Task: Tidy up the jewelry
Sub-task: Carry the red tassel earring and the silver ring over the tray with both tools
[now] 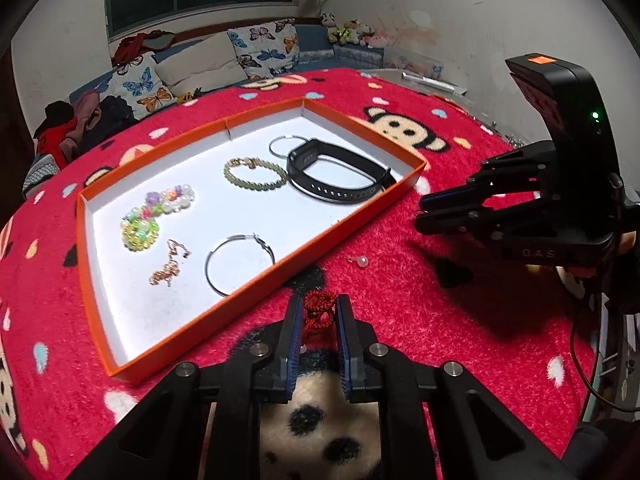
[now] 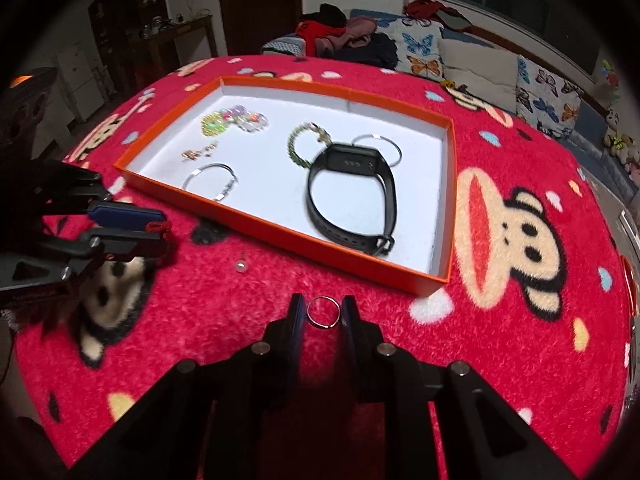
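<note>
An orange tray (image 1: 362, 216) (image 2: 448, 184) with a white floor lies on the red monkey-print cloth. It holds a black watch band (image 1: 336, 172) (image 2: 352, 200), a green bead bracelet (image 1: 256, 172) (image 2: 300, 144), two silver hoops (image 1: 240, 264) (image 2: 210, 182), a colourful bead bracelet (image 1: 160, 212) (image 2: 234, 120) and a copper chain (image 1: 170, 268). My left gripper (image 1: 318, 312) (image 2: 160, 226) is shut on a red cord bracelet (image 1: 318, 312) just outside the tray's near edge. My right gripper (image 2: 323, 312) (image 1: 420, 212) is shut on a silver ring (image 2: 323, 312). A pearl stud (image 1: 362, 261) (image 2: 241, 266) lies on the cloth.
The round table's edge curves around the cloth. A sofa with butterfly cushions (image 1: 260, 48) (image 2: 420, 52) and clothes stands behind. A black cable (image 1: 580, 360) hangs at the right edge.
</note>
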